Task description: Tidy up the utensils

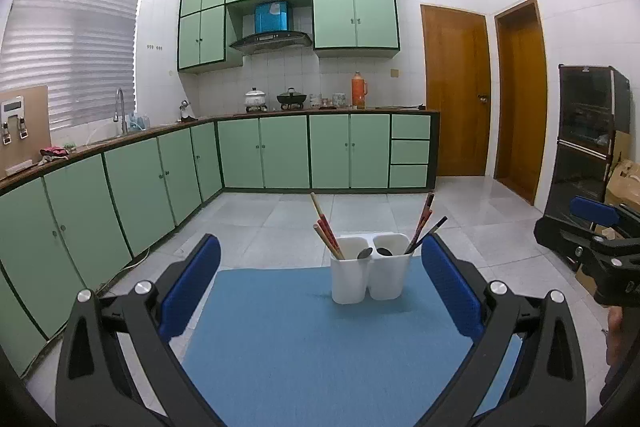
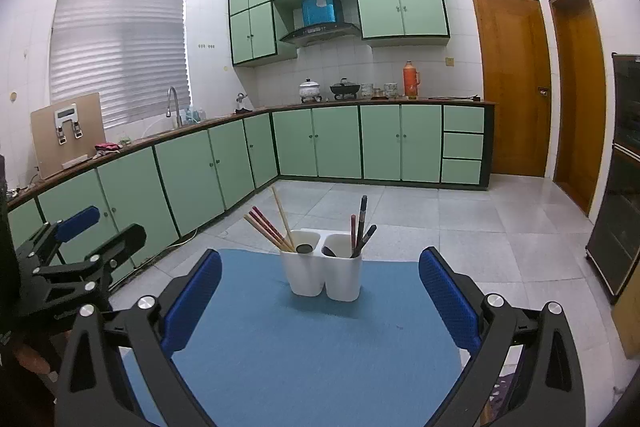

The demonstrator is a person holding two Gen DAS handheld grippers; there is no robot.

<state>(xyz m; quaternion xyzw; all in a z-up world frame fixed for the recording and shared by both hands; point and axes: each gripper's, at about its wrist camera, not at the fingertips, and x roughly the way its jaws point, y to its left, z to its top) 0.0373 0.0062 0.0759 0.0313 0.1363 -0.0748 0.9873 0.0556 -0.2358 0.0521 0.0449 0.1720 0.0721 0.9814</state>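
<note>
White utensil holder [image 2: 325, 269] ahead of right claw [image 2: 320, 281], gaping, empty

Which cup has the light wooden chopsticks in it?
The left compartment of the white utensil holder. Its chopsticks are tan and red, leaning left; the right compartment holds dark ones.

Green cabinets [image 1: 280, 151], white tiles (blinds [image 1: 72, 39] shut)

No text, label, brand or number is showing clearly enough to read anywhere in either view.
</note>
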